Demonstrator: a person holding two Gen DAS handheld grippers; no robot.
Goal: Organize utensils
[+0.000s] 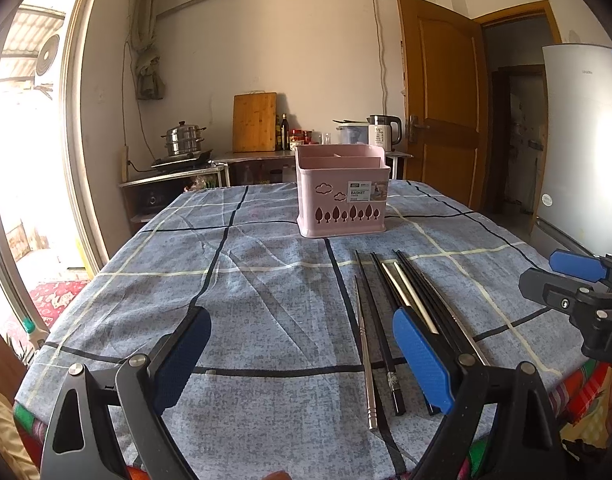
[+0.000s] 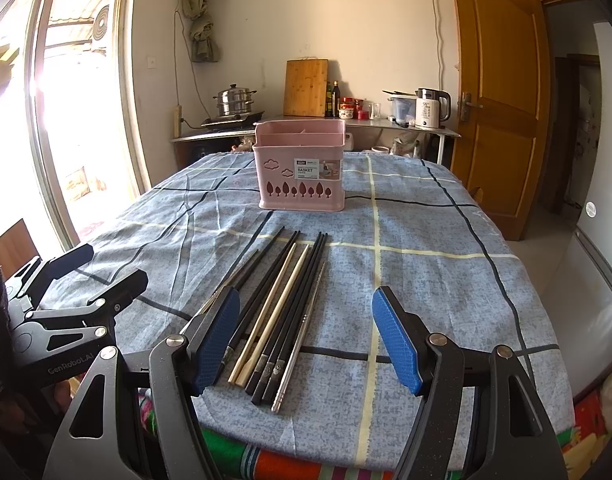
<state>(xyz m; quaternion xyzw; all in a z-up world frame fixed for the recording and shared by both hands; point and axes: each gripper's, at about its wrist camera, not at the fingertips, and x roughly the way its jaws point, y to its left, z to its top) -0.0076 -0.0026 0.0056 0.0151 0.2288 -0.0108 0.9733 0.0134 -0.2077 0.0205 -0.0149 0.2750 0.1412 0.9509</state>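
Several chopsticks (image 2: 283,304), black, pale wood and steel, lie side by side on the blue checked tablecloth, pointing toward a pink divided utensil basket (image 2: 299,166) farther back. In the left wrist view the same chopsticks (image 1: 390,316) sit right of centre, with the basket (image 1: 342,194) behind them. My left gripper (image 1: 301,356) hovers open over the near cloth, its right pad above the chopstick ends. My right gripper (image 2: 306,340) is open too, with the chopsticks' near ends between its pads. Neither holds anything. Each gripper shows in the other's view: the right one (image 1: 566,280), the left one (image 2: 105,268).
The table (image 2: 446,280) ends close in front, with a striped cloth under the blue one. A counter (image 2: 386,124) behind holds a steamer pot, cutting board, bottles and kettle. A glass door stands left, a wooden door (image 2: 502,92) and white fridge (image 1: 582,140) right.
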